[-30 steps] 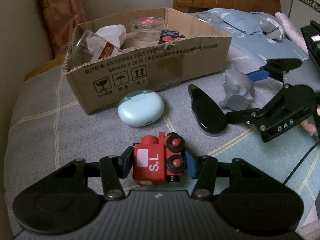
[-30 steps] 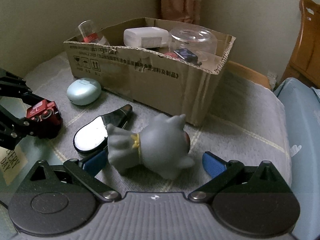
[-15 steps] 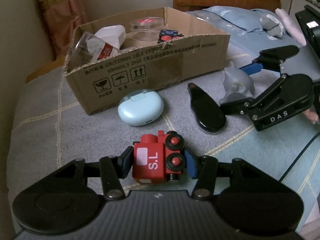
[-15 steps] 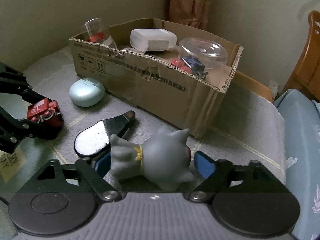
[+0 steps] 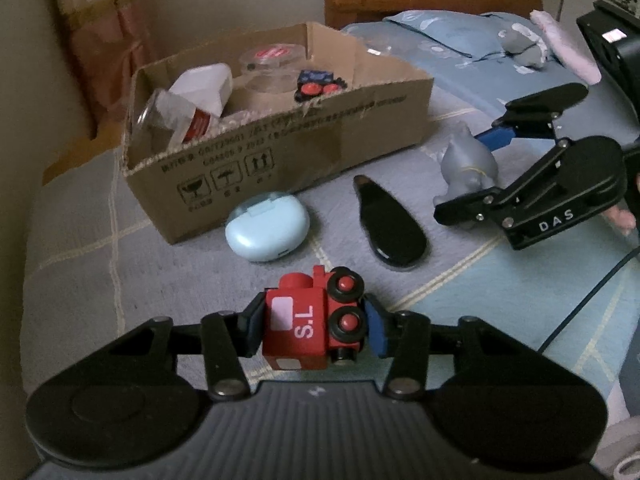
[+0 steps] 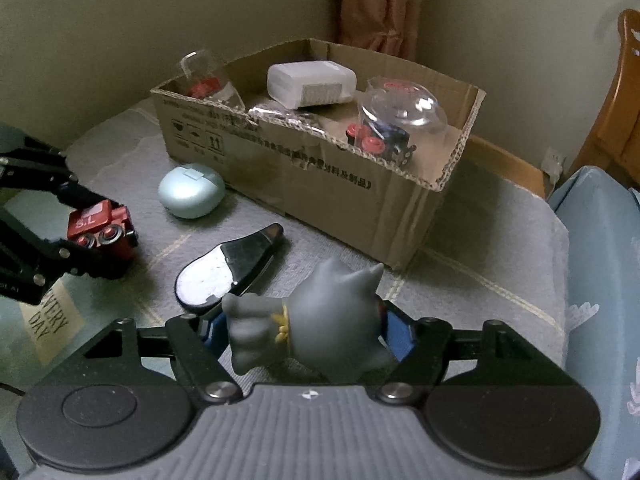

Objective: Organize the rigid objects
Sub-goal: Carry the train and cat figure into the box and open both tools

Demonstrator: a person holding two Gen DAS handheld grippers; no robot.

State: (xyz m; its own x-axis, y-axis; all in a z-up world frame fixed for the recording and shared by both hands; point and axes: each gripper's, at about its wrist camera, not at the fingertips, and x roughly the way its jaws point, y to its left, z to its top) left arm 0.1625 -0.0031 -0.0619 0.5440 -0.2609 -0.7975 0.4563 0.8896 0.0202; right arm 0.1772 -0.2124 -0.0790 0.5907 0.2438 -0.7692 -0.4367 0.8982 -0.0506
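My left gripper [image 5: 314,326] is shut on a red toy train [image 5: 308,322] marked "S.L", held above the grey bedspread; the train also shows in the right wrist view [image 6: 102,230]. My right gripper [image 6: 302,330] is shut on a grey rubber animal figure [image 6: 320,320], lifted off the bed; the figure also shows in the left wrist view [image 5: 468,166]. An open cardboard box [image 5: 280,152] [image 6: 320,168] stands beyond both, holding a white block, clear jars and a small blue toy car.
A pale blue oval case [image 5: 266,226] [image 6: 190,196] and a black glossy oval object [image 5: 390,226] [image 6: 228,270] lie on the bedspread before the box. A blue pillow [image 5: 460,40] and wooden headboard lie beyond. A cable [image 5: 580,312] runs at right.
My right gripper closed on the grey figure and lifted it. My left gripper rose with the red train, so the box looks lower and farther.
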